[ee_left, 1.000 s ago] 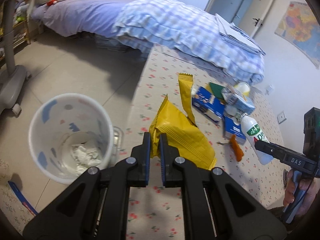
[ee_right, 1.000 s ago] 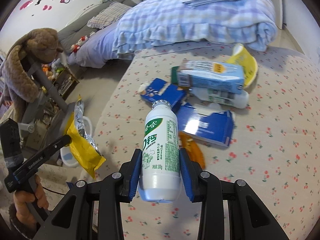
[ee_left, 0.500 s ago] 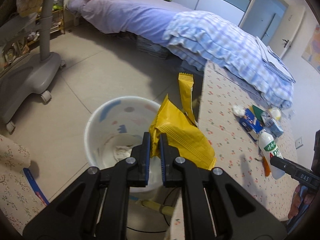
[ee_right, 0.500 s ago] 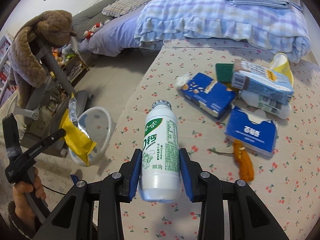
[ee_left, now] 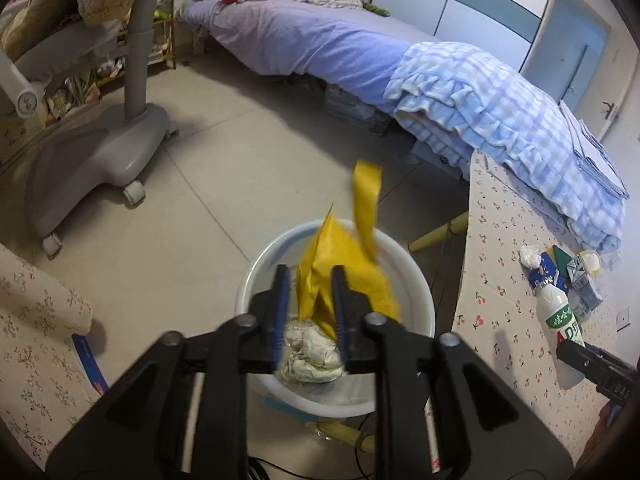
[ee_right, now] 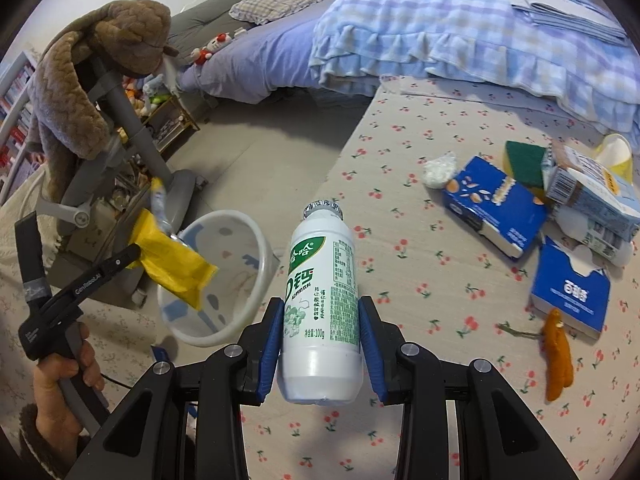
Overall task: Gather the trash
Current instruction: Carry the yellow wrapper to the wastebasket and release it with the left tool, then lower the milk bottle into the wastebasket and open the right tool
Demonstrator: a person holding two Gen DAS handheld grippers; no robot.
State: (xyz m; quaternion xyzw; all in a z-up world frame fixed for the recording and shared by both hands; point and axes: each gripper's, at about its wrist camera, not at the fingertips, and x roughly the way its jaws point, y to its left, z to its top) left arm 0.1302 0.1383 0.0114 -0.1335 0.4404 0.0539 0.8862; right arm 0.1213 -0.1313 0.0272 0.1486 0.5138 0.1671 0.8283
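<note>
My left gripper (ee_left: 308, 276) is open over the white bin (ee_left: 416, 276) on the floor. The yellow snack wrapper (ee_left: 352, 276) sits loose between its parted fingers above the bin, which holds crumpled paper (ee_left: 312, 352). In the right wrist view the wrapper (ee_right: 172, 264) hangs at the tip of the left gripper (ee_right: 134, 254) over the bin (ee_right: 240, 292). My right gripper (ee_right: 320, 316) is shut on a white and green drink bottle (ee_right: 322, 296), held above the cherry-print table (ee_right: 420, 272).
Blue cartons (ee_right: 496, 204), a milk carton (ee_right: 588, 188), a green sponge (ee_right: 524, 160), a crumpled tissue (ee_right: 438, 168) and an orange scrap (ee_right: 558, 356) lie on the table's right side. A grey wheeled stand (ee_left: 92, 152) and a bed (ee_left: 320, 36) stand beyond the bin.
My left gripper carried the wrapper from the table to above the bin, then its fingers opened. The right gripper followed leftward with the bottle.
</note>
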